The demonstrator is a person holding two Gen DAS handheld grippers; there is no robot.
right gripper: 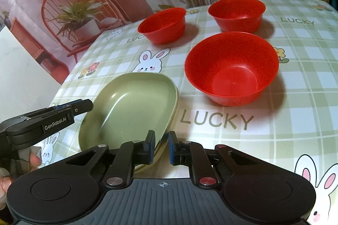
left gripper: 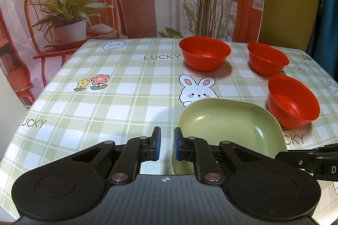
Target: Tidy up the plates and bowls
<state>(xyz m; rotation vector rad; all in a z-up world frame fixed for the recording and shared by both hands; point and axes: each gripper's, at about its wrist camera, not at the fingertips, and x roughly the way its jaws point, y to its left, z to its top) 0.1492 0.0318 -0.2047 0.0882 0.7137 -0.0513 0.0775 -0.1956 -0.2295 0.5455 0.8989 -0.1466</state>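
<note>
A stack of green plates (left gripper: 230,127) lies on the near part of the table, also in the right wrist view (right gripper: 131,111). Three red bowls stand beyond it: one near (left gripper: 292,100) (right gripper: 231,68), one far right (left gripper: 267,59) (right gripper: 236,13), one far middle (left gripper: 205,52) (right gripper: 162,22). My left gripper (left gripper: 167,143) is slightly open and empty, at the plates' left rim. My right gripper (right gripper: 161,146) is slightly open, its jaws on either side of the plates' near right rim, not clamped.
The table (left gripper: 105,98) has a green checked cloth with rabbits and "LUCKY" print. A printed backdrop with a chair and plants (left gripper: 69,9) hangs right behind the far edge. The table's left edge drops off near the backdrop.
</note>
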